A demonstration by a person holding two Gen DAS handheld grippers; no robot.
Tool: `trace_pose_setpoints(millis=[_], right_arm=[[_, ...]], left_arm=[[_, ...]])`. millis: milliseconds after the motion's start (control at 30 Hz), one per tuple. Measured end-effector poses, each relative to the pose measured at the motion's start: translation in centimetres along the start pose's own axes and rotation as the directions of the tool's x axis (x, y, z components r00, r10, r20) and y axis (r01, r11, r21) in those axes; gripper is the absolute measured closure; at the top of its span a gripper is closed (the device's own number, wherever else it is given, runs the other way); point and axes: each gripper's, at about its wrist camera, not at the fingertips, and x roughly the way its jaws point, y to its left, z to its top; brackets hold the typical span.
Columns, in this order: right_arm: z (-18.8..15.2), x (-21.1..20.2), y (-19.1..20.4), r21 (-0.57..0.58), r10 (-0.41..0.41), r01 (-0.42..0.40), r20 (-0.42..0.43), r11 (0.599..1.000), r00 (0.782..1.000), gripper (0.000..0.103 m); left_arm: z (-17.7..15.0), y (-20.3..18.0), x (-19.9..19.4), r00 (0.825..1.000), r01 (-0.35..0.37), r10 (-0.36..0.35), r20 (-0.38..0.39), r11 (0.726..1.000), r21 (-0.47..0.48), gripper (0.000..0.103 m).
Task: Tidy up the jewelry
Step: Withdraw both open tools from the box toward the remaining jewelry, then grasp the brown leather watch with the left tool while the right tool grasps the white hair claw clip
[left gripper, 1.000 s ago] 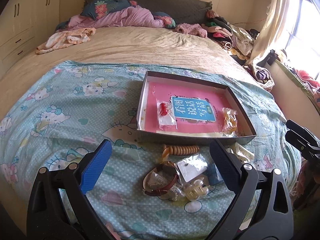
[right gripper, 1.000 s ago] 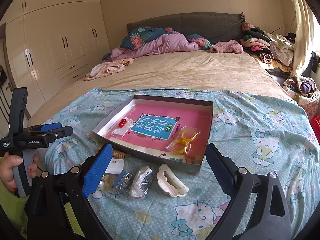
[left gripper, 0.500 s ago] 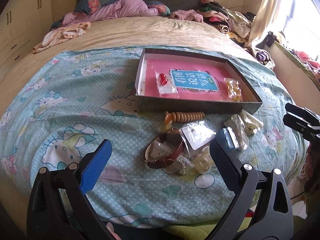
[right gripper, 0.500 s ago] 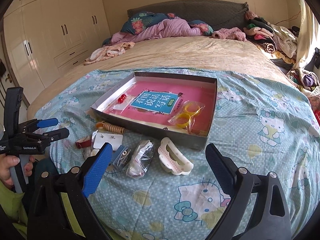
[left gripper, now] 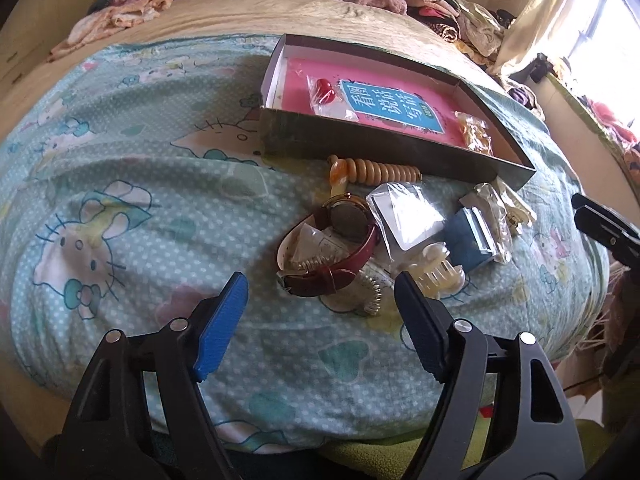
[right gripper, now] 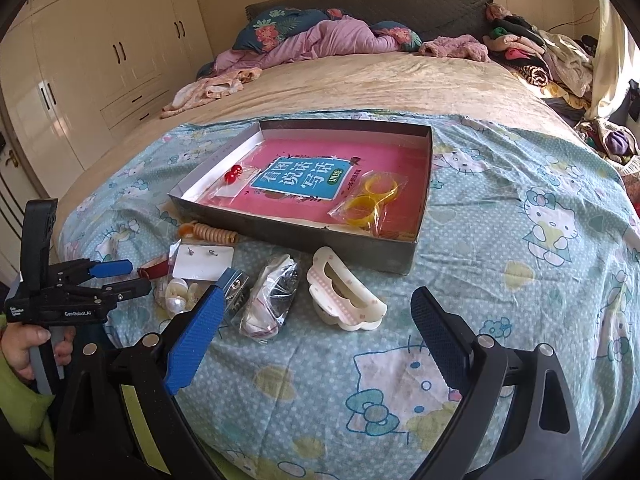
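On the bed, over a pale blue cartoon-cat sheet (right gripper: 500, 240), lies a shallow grey box (right gripper: 304, 236) with a pink book (right gripper: 296, 178) flat inside it. In the box, a small bag with red beads (right gripper: 234, 176) sits at the left end and a bag with yellow rings (right gripper: 370, 200) at the right end. In front of the box the loose jewelry is heaped: a wooden bead bracelet (left gripper: 374, 168) touching the box's near wall, a red-strapped watch (left gripper: 336, 248), a clear packet with an earring card (right gripper: 204, 262), a cream hair claw (left gripper: 434, 272), a blue clip (left gripper: 468, 242) and, further right, a white scalloped hair clip (right gripper: 344, 300) beside a crumpled clear bag (right gripper: 272, 300). The left gripper (left gripper: 320, 322) hangs just above the near edge of the heap, its jaws closing, with only the watch strap's end and a silvery comb-like piece (left gripper: 370, 292) showing between them and the pads touching nothing. The right gripper (right gripper: 316, 344) is spread wide above the sheet, just short of the white hair clip, holding nothing. A hand (right gripper: 32, 348) grasps the left gripper's handle.
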Motion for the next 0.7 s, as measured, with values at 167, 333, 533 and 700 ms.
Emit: trace_pose_setpoints(millis=[167,333,533,700], right_arm=[[-0.2,0.4,-0.3,0.006,-0.001,0.001,-0.007,1.0,1.0,0.01],[-0.3,1.0,-0.7,0.014,-0.007,0.007,-0.017,1.0,1.0,0.01],[-0.5,2.5,-1.5,0.014,-0.022,0.023,-0.042,1.0,0.999,0.01],[-0.6,4.4,-2.0,-0.008,-0.043,0.043,-0.081,0.999,0.996,0.01]], left_arm=[[0.4,1.6,1.2,0.998,0.068,-0.069,-0.014,0.993,-0.099,0.035],[0.8,1.6,2.1,0.993,0.109,-0.113,-0.023,0.986,-0.123,0.051],[1.6,1.1,3.0,0.993,0.115,-0.119,-0.027,0.988,-0.106,0.051],[2.3,0.9,3.6,0.99,0.134,-0.137,-0.023,0.985,-0.109,0.057]])
